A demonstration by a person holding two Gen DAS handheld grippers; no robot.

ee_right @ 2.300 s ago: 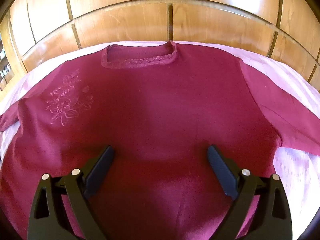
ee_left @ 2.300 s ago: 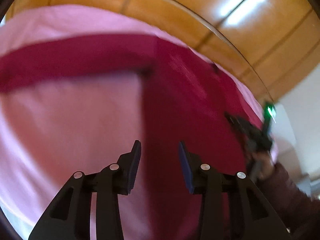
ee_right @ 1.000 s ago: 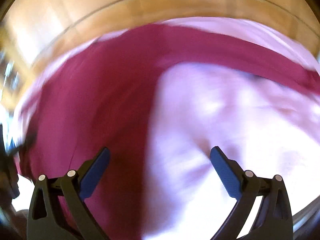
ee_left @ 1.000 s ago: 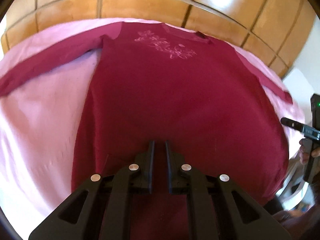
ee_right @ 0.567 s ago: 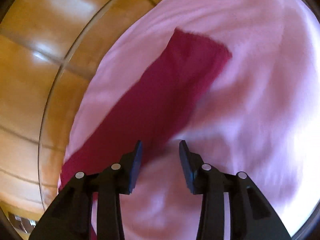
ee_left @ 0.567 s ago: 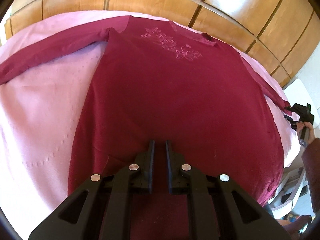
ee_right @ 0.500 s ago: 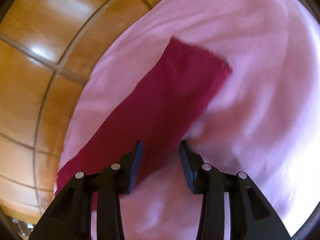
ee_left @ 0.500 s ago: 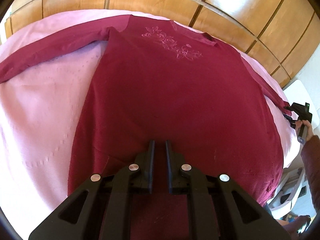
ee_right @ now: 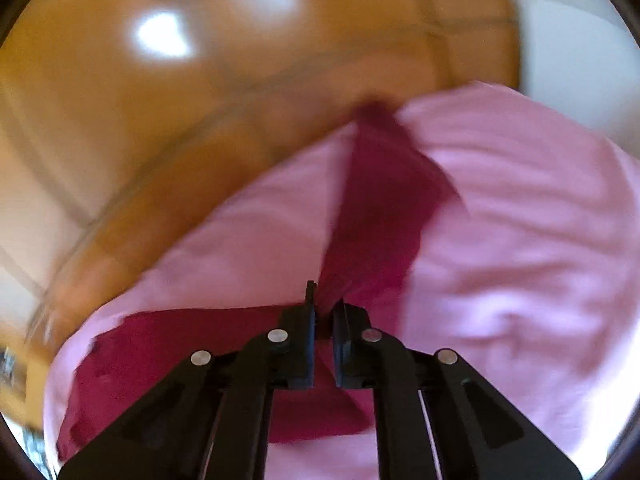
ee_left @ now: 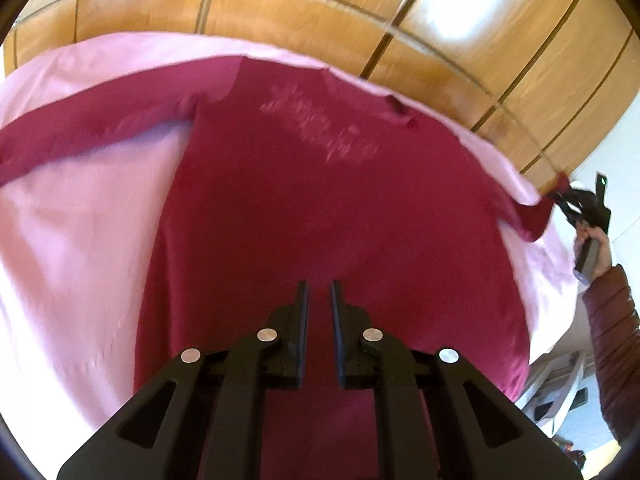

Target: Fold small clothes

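Note:
A dark red long-sleeved sweater (ee_left: 320, 208) with pale embroidery on the chest lies flat on a pink sheet (ee_left: 80, 220). My left gripper (ee_left: 319, 292) is shut and empty, hovering over the sweater's lower body. My right gripper (ee_right: 323, 312) is shut on the sweater's right sleeve (ee_right: 384, 208) and holds its end lifted off the sheet. It also shows in the left wrist view (ee_left: 568, 200) at the far right, gripping the sleeve cuff. The other sleeve (ee_left: 88, 132) lies stretched out to the left.
Wooden panelled wall (ee_left: 360, 20) runs behind the bed. The person's arm in a dark red quilted sleeve (ee_left: 612, 320) is at the right edge. White furniture (ee_left: 560, 380) stands beside the bed at lower right.
My right gripper has closed on the right sleeve's end and lifted it off the sheet. The left gripper stays shut over the sweater's body; its view shifted slightly.

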